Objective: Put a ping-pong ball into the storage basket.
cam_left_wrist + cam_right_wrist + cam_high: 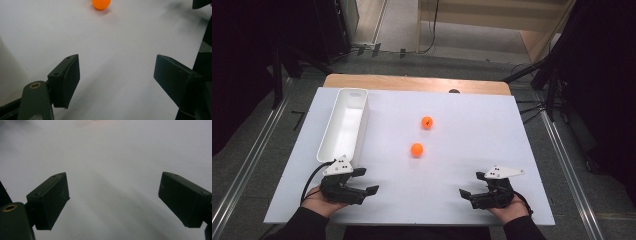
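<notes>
Item: two orange balls, nearer ball (416,149) and farther ball (427,122), mid-surface (492,140), right of white tray (343,122). Left gripper (365,180) and right gripper (472,184): jaws apart, empty. Advice: approach nearer ball low, straddle it squarely, close gently to prevent rolling.

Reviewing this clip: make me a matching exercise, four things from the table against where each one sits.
Things:
1. white tray
2. nearer orange ball
3. left tool
4. right tool

Places:
A. near right corner of the white table, jaws open on nothing
B. mid-table, closest ball to the person
C. along the table's left side, lengthwise
D. just below the tray's near end, jaws open on nothing

Pairs: 1-C, 2-B, 3-D, 4-A
</notes>
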`<action>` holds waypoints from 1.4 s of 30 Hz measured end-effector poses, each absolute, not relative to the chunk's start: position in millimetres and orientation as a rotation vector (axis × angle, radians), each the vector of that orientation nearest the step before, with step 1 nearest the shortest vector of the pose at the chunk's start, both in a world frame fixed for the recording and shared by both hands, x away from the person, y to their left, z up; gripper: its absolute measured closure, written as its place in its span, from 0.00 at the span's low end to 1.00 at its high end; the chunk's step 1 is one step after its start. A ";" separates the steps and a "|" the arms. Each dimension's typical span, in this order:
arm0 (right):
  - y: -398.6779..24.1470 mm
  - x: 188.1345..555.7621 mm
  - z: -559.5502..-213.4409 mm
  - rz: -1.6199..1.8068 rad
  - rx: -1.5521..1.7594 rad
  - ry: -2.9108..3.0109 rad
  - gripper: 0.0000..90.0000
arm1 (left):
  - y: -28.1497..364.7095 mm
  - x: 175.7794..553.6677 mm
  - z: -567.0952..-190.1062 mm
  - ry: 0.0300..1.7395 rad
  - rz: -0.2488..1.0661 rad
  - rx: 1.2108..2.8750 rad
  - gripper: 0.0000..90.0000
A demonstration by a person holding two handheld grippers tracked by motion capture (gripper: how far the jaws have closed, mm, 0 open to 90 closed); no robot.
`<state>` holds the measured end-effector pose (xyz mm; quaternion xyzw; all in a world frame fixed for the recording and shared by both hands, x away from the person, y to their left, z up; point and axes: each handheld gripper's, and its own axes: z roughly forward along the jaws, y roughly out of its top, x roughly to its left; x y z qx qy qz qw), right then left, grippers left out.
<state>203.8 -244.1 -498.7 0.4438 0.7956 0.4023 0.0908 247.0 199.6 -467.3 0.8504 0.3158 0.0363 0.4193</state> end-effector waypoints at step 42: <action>-244.8 203.8 -497.7 1.199 1.317 2.372 0.09 | 161.0 258.4 -460.5 0.771 0.046 2.113 0.00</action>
